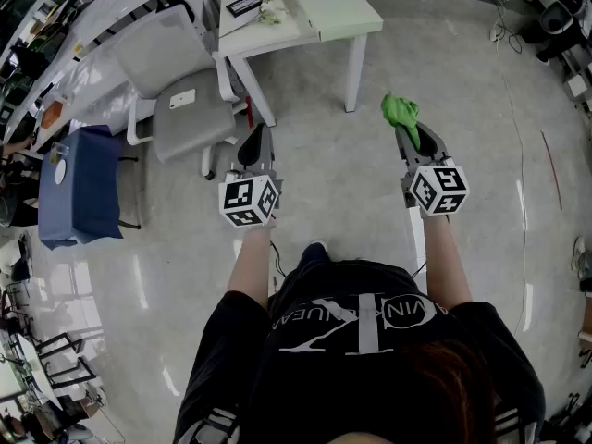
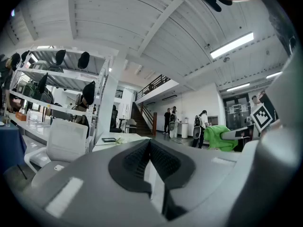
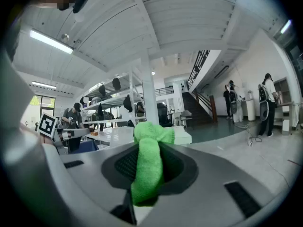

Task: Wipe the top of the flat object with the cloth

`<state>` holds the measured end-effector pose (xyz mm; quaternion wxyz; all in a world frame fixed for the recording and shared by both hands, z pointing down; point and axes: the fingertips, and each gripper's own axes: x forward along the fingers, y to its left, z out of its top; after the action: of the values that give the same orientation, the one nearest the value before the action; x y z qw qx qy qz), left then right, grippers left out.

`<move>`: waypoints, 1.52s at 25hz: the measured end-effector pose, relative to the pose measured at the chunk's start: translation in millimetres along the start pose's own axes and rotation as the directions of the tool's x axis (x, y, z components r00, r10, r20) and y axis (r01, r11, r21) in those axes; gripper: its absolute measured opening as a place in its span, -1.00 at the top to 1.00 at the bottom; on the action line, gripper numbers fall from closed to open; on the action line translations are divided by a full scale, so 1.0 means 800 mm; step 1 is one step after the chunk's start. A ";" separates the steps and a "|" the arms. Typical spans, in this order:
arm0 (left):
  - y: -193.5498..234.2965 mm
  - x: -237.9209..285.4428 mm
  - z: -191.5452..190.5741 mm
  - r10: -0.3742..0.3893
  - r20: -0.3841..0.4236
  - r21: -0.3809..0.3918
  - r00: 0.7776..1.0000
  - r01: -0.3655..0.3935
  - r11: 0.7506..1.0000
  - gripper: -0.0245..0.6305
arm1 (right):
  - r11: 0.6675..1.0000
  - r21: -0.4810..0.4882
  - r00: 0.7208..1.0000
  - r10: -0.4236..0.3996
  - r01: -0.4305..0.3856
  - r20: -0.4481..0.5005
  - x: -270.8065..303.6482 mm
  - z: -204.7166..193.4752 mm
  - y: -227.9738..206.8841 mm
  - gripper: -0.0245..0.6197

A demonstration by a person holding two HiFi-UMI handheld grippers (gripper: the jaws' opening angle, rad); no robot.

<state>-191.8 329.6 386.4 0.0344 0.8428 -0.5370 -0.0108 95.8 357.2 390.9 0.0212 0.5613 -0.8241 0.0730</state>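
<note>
A green cloth [image 1: 400, 109] is bunched between the jaws of my right gripper [image 1: 409, 135], which is shut on it; in the right gripper view the cloth [image 3: 149, 162] hangs out past the pads. My left gripper [image 1: 258, 137] is held level beside it, jaws shut together with nothing between them [image 2: 149, 148]. Both grippers are raised over the floor, short of the white table [image 1: 319, 21]. A flat black object [image 1: 243, 5] lies on the table's left part, also seen small in the left gripper view [image 2: 109, 139].
A grey office chair [image 1: 190, 109] with a small white device [image 1: 182, 98] on its seat stands left of the table. A blue-draped stand [image 1: 79, 188] is at far left. Desks and shelving line the left; several people stand far off [image 3: 267, 103].
</note>
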 end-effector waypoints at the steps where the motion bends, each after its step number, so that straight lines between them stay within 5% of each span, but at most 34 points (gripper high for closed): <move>1: 0.004 0.003 0.000 -0.003 -0.001 0.002 1.000 0.003 1.000 0.89 | 1.000 -0.003 1.000 0.000 0.000 -0.001 0.005 0.000 0.002 0.70; 27: 0.083 0.077 -0.033 -0.117 -0.044 -0.050 0.992 0.114 0.992 0.89 | 0.992 0.016 0.992 -0.129 0.129 -0.008 0.076 -0.006 0.010 0.70; 38: 0.123 0.170 -0.039 -0.078 -0.069 -0.052 0.995 0.074 0.996 0.89 | 0.998 0.015 0.998 -0.066 0.066 -0.014 0.182 0.006 -0.033 0.70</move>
<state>-221.5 166.6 426.5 0.0736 0.8614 -0.5026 0.0047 66.9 213.0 405.7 0.0249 0.5879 -0.8043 0.0825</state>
